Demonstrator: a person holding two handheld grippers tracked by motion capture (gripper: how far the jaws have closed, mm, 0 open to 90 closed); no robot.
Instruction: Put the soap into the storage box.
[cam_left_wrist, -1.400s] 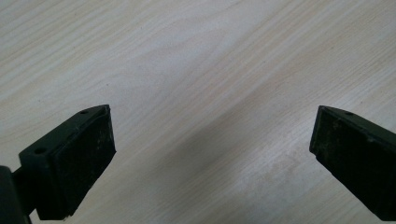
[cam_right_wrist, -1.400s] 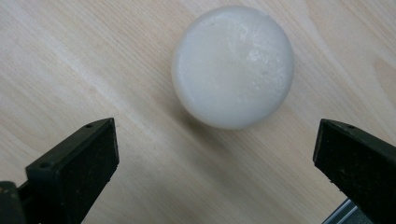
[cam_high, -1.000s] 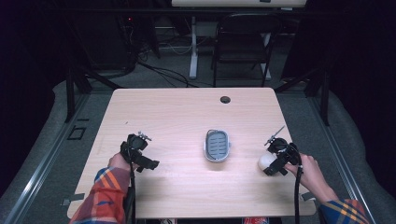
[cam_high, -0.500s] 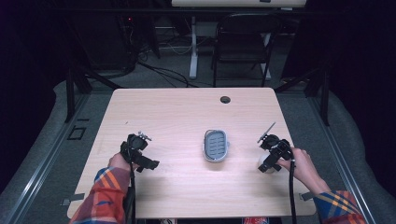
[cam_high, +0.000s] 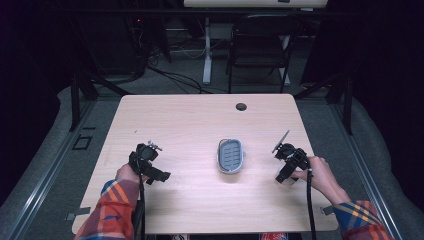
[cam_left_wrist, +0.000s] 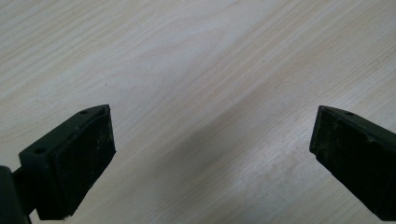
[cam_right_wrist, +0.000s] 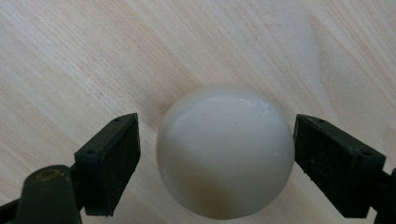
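- Hands in plaid sleeves work a pale wooden table (cam_high: 190, 120) in the high view: left gripper (cam_high: 146, 165) idle, right gripper (cam_high: 286, 169) low at the right edge, a grey oval soap dish with a ribbed blue insert (cam_high: 230, 156) between them.
- Left gripper view: fingers (cam_left_wrist: 79, 158) spread wide over bare wood.
- Right gripper view: fingers (cam_right_wrist: 112, 161) open, flanking a smooth white rounded soap bar (cam_right_wrist: 226, 151) lying on the table, gap at left, right nearly touching. Uneven closing may squirt the slick dome sideways.

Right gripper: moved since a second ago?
Yes. The right gripper has shifted left, toward the grey soap dish, which stayed put; its open jaws now flank the white soap.
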